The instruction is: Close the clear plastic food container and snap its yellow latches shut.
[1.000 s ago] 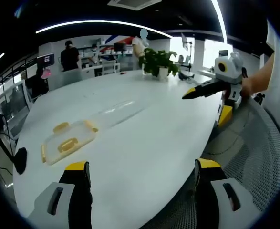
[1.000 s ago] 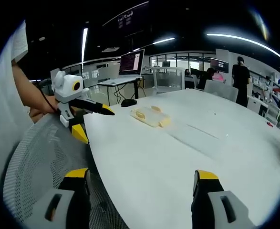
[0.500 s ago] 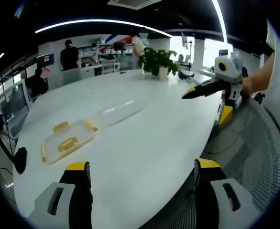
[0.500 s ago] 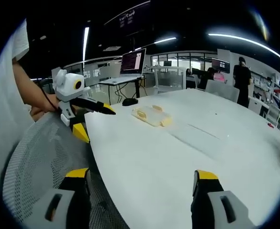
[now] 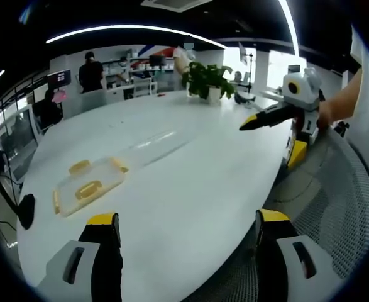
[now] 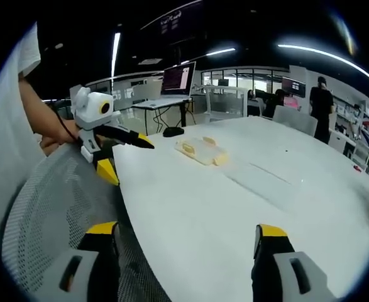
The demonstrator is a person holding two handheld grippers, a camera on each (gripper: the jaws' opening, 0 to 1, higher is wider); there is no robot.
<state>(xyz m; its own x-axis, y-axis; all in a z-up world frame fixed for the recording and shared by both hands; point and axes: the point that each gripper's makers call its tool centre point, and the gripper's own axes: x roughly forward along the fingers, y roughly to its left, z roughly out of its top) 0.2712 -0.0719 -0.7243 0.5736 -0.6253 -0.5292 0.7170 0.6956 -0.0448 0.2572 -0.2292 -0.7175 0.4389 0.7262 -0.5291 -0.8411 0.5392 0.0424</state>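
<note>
On the white table [image 5: 190, 170] our container [image 5: 88, 186] lies flat, long axis slanting away; both grippers [image 5: 187, 236] [image 6: 187, 245] spread, empty.

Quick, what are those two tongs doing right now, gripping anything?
Left tongs: open, holding nothing.
Right tongs: open, holding nothing.

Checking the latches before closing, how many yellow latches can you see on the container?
3 on the clear container: one at the far edge, one on top, one at the right corner. More may be hidden.
</note>
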